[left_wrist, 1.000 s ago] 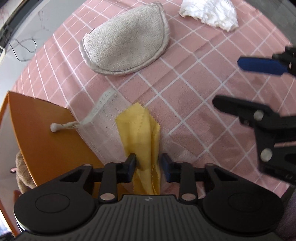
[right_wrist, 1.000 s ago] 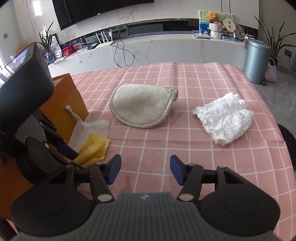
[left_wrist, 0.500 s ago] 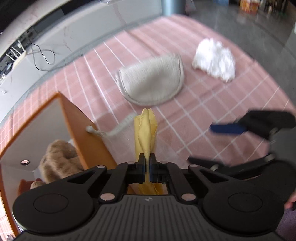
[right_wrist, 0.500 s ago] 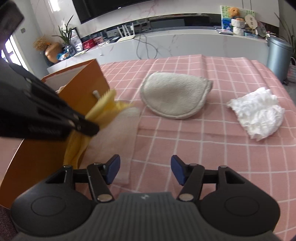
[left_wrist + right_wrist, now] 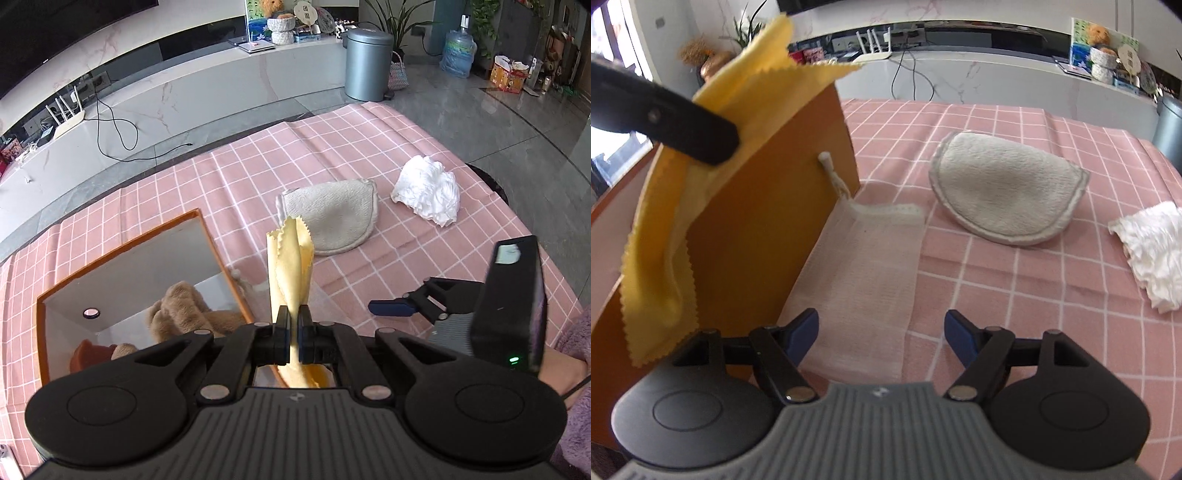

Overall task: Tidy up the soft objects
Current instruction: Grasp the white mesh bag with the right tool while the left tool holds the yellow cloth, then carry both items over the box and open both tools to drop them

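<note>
Your left gripper [image 5: 291, 334] has its jaws clamped on the yellow cloth [image 5: 291, 258] beside the orange box [image 5: 210, 236]; your right gripper [image 5: 881, 332] has jaws wide, holding nothing, over the mesh bag [image 5: 871, 266].

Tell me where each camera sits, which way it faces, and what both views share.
Left wrist: on the left claw, raised, looking down the table; claw shut on the yellow cloth beside the orange box; right claw and sleeve visible.
Right wrist: on the right claw, low, open, facing the mesh bag.
Shared: yellow cloth, box, beige pad, white cloth.
</note>
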{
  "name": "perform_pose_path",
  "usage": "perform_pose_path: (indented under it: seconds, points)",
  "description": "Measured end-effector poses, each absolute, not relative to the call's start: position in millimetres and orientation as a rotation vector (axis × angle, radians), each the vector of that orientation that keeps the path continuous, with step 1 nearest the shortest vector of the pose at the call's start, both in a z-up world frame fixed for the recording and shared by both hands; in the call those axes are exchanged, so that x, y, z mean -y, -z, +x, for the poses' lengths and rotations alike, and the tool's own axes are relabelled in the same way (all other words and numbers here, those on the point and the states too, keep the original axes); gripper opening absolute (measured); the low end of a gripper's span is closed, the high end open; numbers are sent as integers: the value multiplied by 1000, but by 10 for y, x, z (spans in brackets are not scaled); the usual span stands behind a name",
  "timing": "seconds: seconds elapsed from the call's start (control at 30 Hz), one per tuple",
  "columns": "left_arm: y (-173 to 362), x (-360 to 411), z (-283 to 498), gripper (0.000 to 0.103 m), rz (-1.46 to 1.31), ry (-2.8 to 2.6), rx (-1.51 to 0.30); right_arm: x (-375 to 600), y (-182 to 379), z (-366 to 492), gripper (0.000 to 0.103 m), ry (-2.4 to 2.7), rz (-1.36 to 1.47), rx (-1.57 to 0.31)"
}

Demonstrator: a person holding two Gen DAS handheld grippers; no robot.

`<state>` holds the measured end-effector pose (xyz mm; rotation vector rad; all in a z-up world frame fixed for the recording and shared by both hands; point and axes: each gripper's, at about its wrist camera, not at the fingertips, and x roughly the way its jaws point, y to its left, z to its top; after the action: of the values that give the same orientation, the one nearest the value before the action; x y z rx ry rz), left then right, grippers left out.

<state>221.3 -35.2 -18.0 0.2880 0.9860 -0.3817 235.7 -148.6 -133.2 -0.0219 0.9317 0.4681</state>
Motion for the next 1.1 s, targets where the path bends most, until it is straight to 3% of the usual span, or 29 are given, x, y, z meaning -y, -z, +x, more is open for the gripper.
perform_pose_path:
  seconds: [0.27, 0.37, 0.47, 0.73, 1.1]
  points:
    - [234, 211, 2206, 4, 245, 379, -988, 1265, 1413, 2342, 60, -447, -176, -904]
    - [241, 165, 2199, 4, 230, 380, -989, 1213, 1398, 2291, 39, -473, -203, -871]
    - [240, 137, 2186, 4, 222, 382, -986, 1175, 1385, 2262, 1, -486, -231, -854]
    - [175, 49, 2070, 4, 167, 395, -941, 1289, 1227, 2213, 0, -443, -208, -850]
    - [-173, -156, 1735, 4, 54, 372, -816, 1531, 485, 1994, 0, -356, -141, -692]
